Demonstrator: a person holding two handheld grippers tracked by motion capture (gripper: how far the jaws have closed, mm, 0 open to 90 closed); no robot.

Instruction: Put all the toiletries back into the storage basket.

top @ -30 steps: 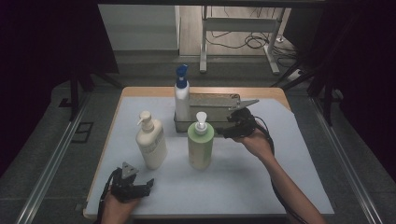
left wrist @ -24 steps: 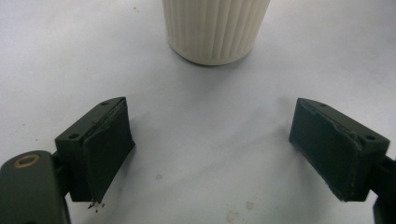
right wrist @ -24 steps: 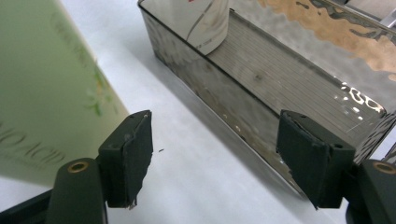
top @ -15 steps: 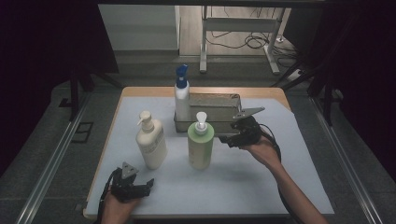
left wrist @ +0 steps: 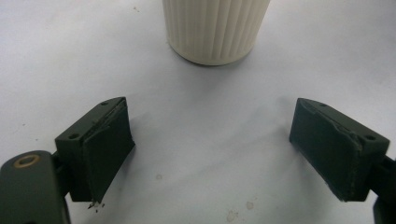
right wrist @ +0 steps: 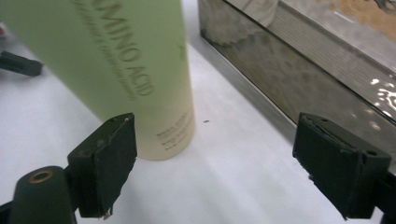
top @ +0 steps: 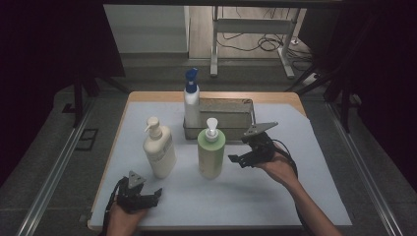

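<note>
A green pump bottle [top: 211, 153] stands upright at the middle of the white mat [top: 255, 196]. My right gripper [top: 239, 161] sits just right of it, low over the mat and pointing left. In the right gripper view its jaws [right wrist: 210, 163] stand wide apart and have just been opening. Nothing is between them, with the green bottle [right wrist: 126, 70] ahead on the left. A cream pump bottle [top: 158, 148] stands left of the green one. My left gripper [top: 150, 194] rests open near the front edge. In the left gripper view [left wrist: 210, 149] the cream bottle's ribbed base [left wrist: 215, 28] lies ahead.
A metal tray [top: 231, 118] stands behind the green bottle, and its wall [right wrist: 299, 79] is close on the right in the right gripper view. A white bottle with a blue spray top [top: 191, 101] stands at the tray's left end. The table drops off beyond the mat's edges.
My right gripper has drawn back from beside the green bottle's upper part toward the near side and sunk a little, and its jaws now stand wider. The left gripper and the bottles have not moved.
</note>
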